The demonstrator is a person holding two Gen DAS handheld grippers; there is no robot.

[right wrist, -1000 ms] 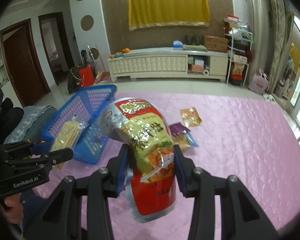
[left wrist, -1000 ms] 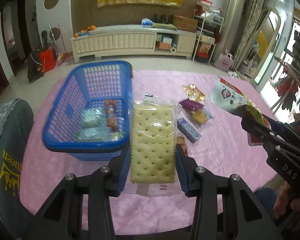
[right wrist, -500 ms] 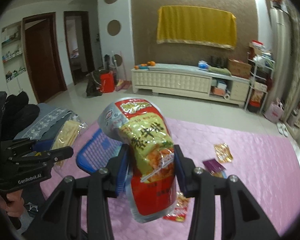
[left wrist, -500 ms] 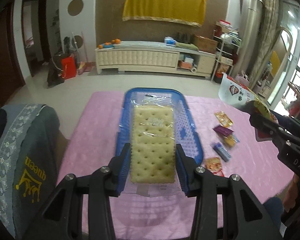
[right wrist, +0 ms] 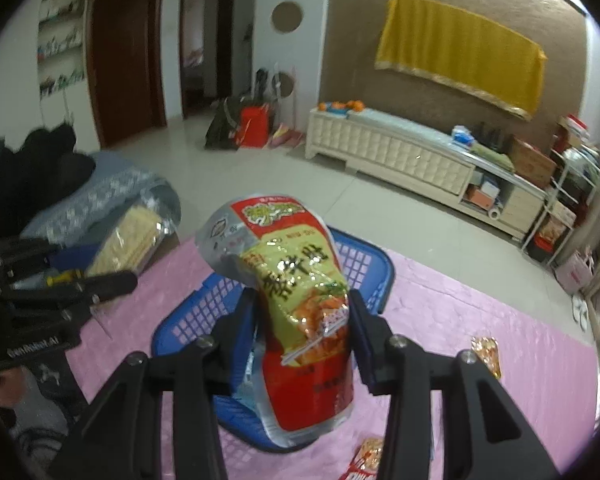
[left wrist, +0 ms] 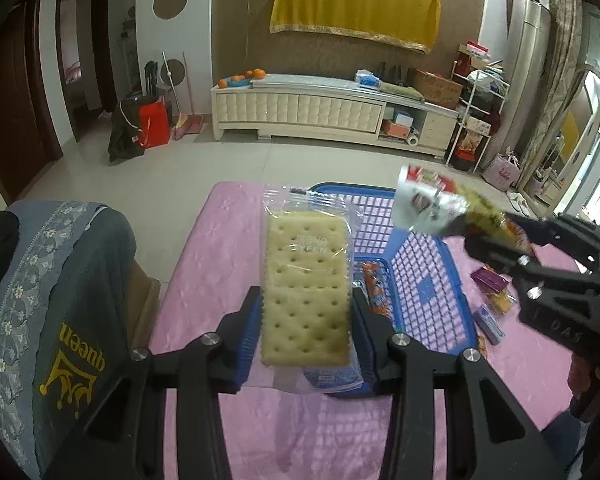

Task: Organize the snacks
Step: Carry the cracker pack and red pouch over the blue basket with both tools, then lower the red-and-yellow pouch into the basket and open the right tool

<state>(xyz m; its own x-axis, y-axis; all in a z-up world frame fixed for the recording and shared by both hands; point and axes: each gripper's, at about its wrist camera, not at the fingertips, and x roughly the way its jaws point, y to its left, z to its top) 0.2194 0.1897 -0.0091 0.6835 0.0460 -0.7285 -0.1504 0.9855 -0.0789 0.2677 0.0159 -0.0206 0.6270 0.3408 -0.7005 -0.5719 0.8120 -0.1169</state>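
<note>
My left gripper (left wrist: 306,320) is shut on a clear-wrapped cracker pack (left wrist: 305,286), held up over the left side of the blue basket (left wrist: 428,284). An orange snack packet (left wrist: 374,286) lies inside the basket. My right gripper (right wrist: 302,322) is shut on a red and yellow snack bag (right wrist: 296,304), held above the blue basket (right wrist: 364,264). In the left wrist view the right gripper (left wrist: 496,240) carries that bag (left wrist: 432,204) over the basket's far right rim. The left gripper (right wrist: 112,276) with the crackers (right wrist: 128,246) shows at the left of the right wrist view.
A pink cloth covers the table (left wrist: 204,280). Several small snack packets (left wrist: 492,300) lie on it right of the basket, and others (right wrist: 486,354) show in the right wrist view. A chair with a grey-blue cover (left wrist: 56,300) stands at the table's left edge.
Both grippers have swung left with their packs. The basket now sits right of the crackers rather than left, and the snack bag has come over the basket.
</note>
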